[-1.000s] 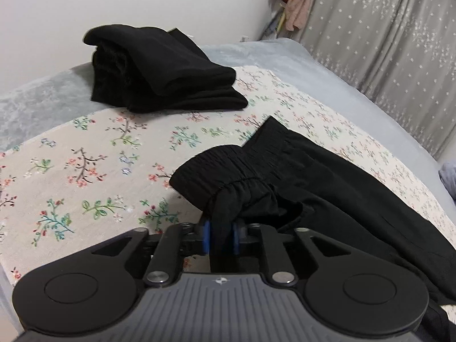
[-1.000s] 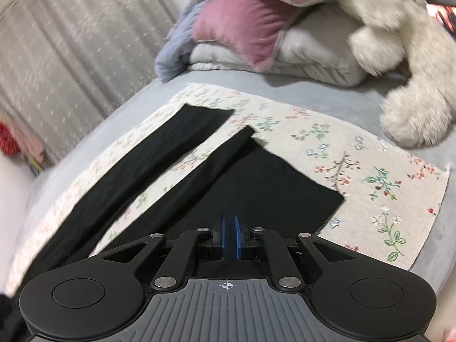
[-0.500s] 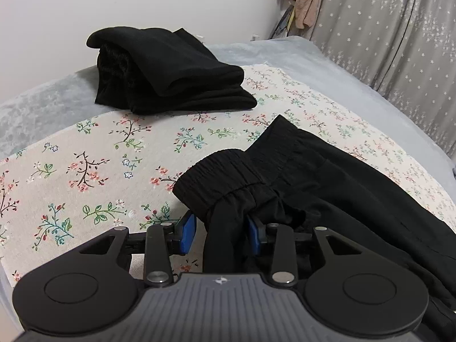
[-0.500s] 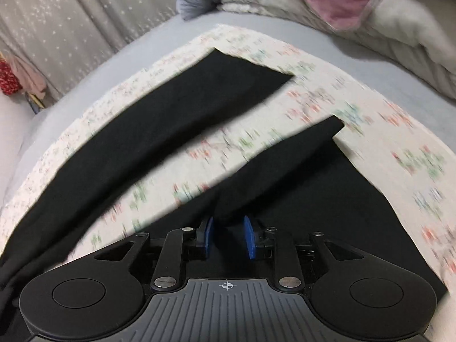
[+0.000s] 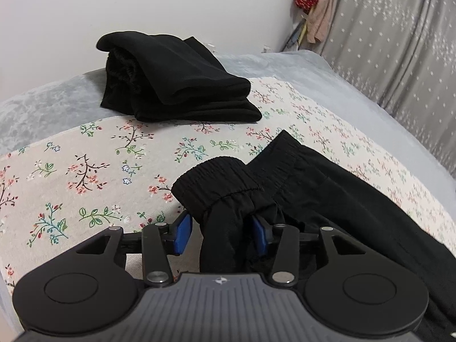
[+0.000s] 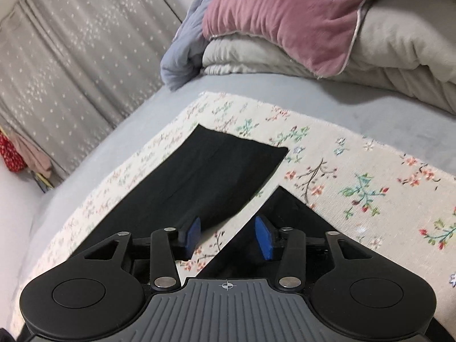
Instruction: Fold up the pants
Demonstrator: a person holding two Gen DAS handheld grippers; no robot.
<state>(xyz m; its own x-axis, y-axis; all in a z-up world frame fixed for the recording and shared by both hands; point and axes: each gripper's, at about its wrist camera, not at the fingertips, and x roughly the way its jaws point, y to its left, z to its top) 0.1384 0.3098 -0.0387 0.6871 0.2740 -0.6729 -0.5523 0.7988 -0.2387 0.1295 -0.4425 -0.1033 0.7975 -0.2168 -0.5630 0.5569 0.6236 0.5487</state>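
1. I see the black pants [image 5: 327, 188] lying on the floral cloth [image 5: 85, 171]. In the left wrist view the waistband is nearest the left gripper [image 5: 221, 235], and the long axis runs away to the right.
2. In the right wrist view the two legs lie apart on the cloth. One hem [image 6: 242, 148] points up and right, toward the bedding.
3. Left gripper: its jaws have just been opening. A bunched fold near the waistband stands between the blue pads [image 5: 182, 233], which are clear of it.
4. Right gripper [image 6: 228, 236]: its jaws have just been opening and hold nothing; bare cloth shows between them.
5. The cloth covers a grey bed [image 5: 285, 65]. A folded black stack [image 5: 176, 85] sits near the wall. Grey dotted curtains [image 5: 399, 42] and a pink pillow [image 6: 285, 20] border the bed.
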